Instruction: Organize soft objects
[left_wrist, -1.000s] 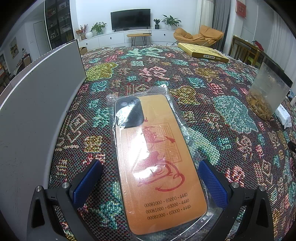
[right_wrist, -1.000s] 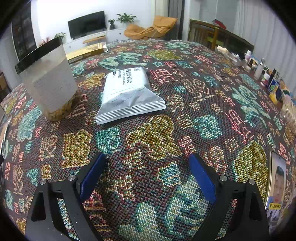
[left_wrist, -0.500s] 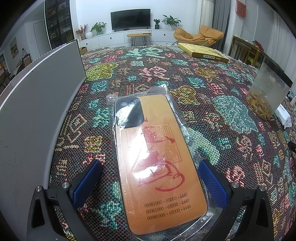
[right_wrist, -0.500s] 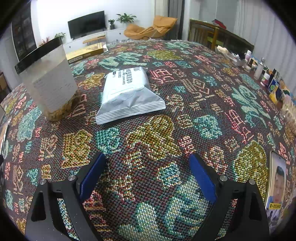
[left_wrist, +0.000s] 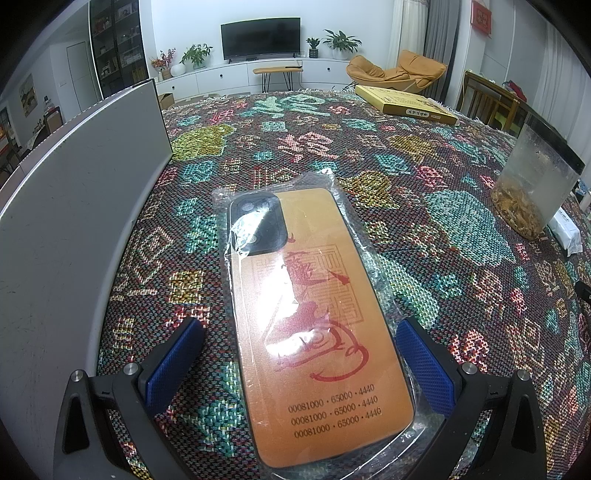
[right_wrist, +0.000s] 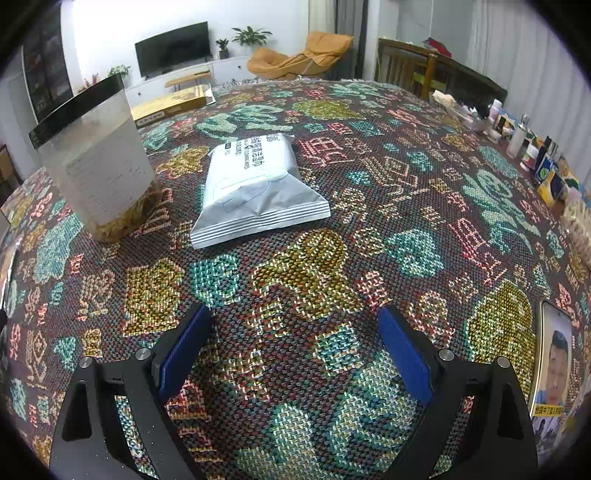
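An orange phone case (left_wrist: 314, 317) with red print, sealed in a clear plastic sleeve, lies flat on the patterned cloth. My left gripper (left_wrist: 299, 363) is open, its blue pads on either side of the case's near end without touching it. In the right wrist view a white soft pack of wipes (right_wrist: 255, 188) lies further out on the cloth. Well short of that pack, my right gripper (right_wrist: 295, 350) stands open, holding nothing.
A grey upright panel (left_wrist: 74, 206) walls off the left side. A frosted jar (right_wrist: 96, 166) with dried contents stands left of the wipes. A yellow flat box (left_wrist: 402, 103) lies far back. Small bottles (right_wrist: 517, 136) and a phone (right_wrist: 554, 354) line the right edge.
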